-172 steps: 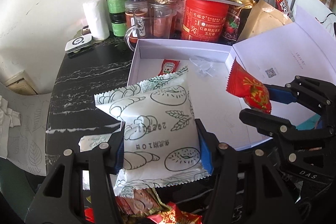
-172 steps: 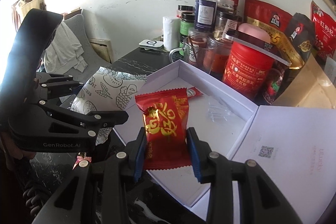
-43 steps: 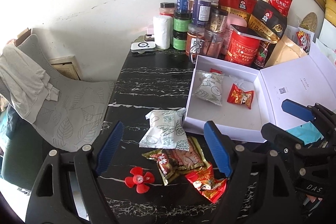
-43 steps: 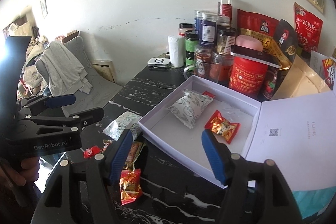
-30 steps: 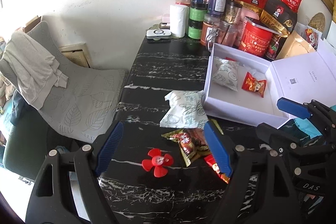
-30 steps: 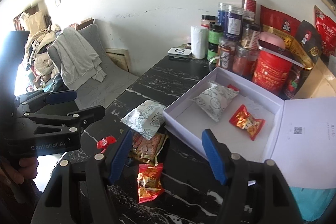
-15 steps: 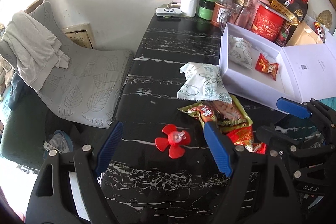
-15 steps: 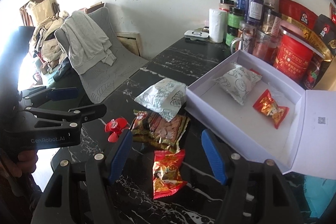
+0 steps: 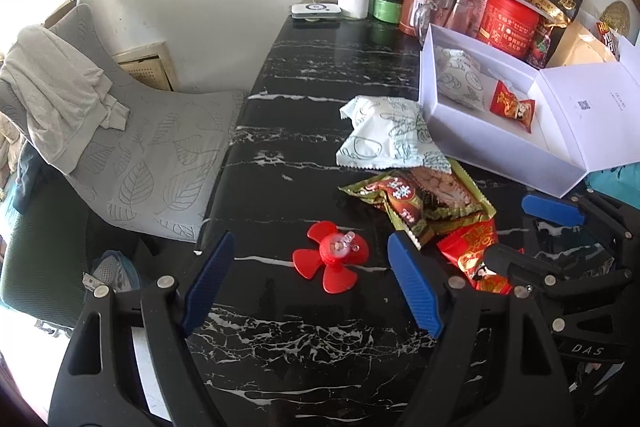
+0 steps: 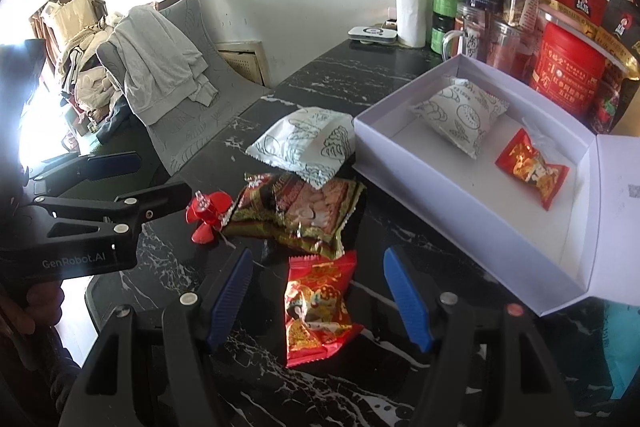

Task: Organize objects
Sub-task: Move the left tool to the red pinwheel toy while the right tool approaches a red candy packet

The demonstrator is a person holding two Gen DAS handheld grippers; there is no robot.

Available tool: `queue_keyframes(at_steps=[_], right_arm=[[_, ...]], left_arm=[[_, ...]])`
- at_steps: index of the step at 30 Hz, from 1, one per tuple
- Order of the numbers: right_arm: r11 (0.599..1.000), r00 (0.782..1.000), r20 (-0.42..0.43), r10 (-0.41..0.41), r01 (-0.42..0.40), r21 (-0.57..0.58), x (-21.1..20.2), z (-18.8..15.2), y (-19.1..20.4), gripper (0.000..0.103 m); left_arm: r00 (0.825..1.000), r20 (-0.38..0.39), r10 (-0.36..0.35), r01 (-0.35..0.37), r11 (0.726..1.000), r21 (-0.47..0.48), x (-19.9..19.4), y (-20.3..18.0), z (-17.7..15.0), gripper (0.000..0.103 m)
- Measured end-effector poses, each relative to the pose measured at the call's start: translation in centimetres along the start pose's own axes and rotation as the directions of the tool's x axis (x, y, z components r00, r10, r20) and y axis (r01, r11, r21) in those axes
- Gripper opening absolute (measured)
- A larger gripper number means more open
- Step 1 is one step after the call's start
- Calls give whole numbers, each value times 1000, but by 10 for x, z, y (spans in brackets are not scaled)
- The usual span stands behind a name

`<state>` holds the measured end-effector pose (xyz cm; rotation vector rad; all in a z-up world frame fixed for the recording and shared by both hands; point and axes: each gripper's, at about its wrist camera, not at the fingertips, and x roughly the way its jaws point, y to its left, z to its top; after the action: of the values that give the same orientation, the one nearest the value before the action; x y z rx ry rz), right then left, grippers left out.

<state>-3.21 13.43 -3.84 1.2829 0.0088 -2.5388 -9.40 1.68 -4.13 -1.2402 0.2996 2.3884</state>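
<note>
My left gripper (image 9: 308,277) is open over the black marble table (image 9: 304,67), with a small red propeller toy (image 9: 332,255) lying between its blue fingers. My right gripper (image 10: 320,291) is open too, low over a red snack packet (image 10: 318,307) that lies between its fingers. Beside these lie a brown-green snack bag (image 10: 298,213) and a white printed packet (image 10: 306,145). The open white box (image 10: 420,187) holds another white packet (image 10: 460,117) and a red packet (image 10: 532,167).
Jars, a red tin (image 10: 564,67), a paper roll (image 10: 410,15) and food bags crowd the table's far end by the wall. A grey chair (image 9: 140,155) with draped clothing stands off the table's left edge. The box lid (image 9: 600,111) lies open at the right.
Both packets held several seconds ago now lie in the box. Both grippers, open, have sunk toward the loose items on the table, which now look larger and closer.
</note>
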Motion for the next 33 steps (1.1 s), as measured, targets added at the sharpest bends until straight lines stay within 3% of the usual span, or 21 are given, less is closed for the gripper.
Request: queue_keyframes(at_steps=[13,20,25,30,33], right_arm=[[999,997,-76,20,-16,48,24,-22,-10,69],[1000,996,-90,13,-14,-4,29,-28,-3,69],[1000,997,-78,7,-8,-12,29,-30,-4,67],[999,997,-73,-25,21,-48,30,-29,-1,49],[998,997,-75,-27,23,-57,29,-28,-1,49]], left_arm=[[998,-51,-25,24,1000,-18,31,5,-9,78],[998,-54,-22,22,1000,-6,41,4,-11,76],[997,-56,-45,43,999,-20,47,6,-10,67],[996,-60,-69,68,998,-17,52,5,-12,49],[996,-53,-70,70,998,-7,51,2,-12,43]])
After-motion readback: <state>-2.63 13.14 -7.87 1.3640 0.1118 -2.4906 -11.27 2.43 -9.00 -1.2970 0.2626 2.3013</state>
